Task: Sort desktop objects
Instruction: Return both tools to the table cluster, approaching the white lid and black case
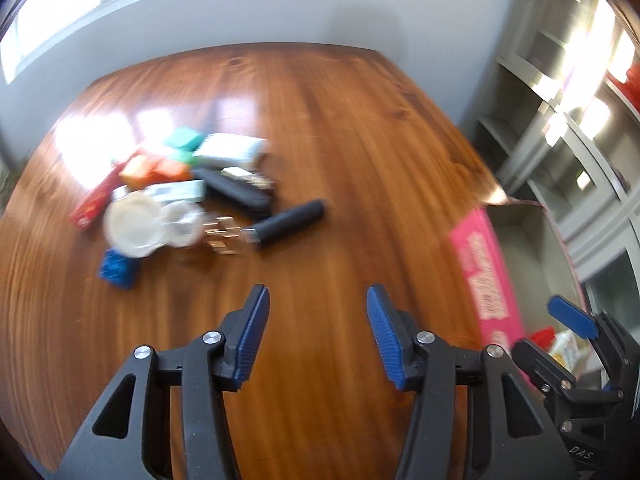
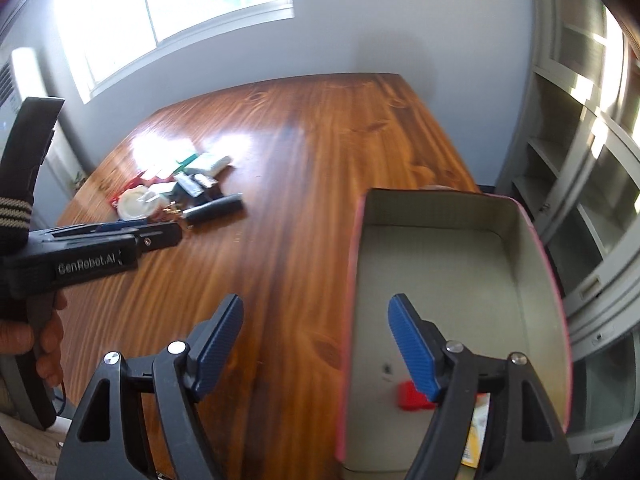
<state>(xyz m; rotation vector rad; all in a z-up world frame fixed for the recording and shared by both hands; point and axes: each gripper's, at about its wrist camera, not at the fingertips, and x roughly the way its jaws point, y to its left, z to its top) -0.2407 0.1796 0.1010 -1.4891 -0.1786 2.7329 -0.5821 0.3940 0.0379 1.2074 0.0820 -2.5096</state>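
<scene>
Both grippers, left gripper (image 1: 318, 300) and right gripper (image 2: 316, 312), have released jaws holding nothing. The pile of things (image 1: 176, 184) lies on the surface (image 1: 340, 140) ahead of the left jaws; the box (image 2: 452, 280) sits under the right jaws.

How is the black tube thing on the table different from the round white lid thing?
The black tube is long, thin and dark; the round white lid is flat, wide and pale. The black tube lies at the right edge of the pile, nearer the pink box, with bare wood around most of it; the round white lid sits on the pile's left side, crowded against other items. Both rest on the wooden table, and neither is held.
</scene>
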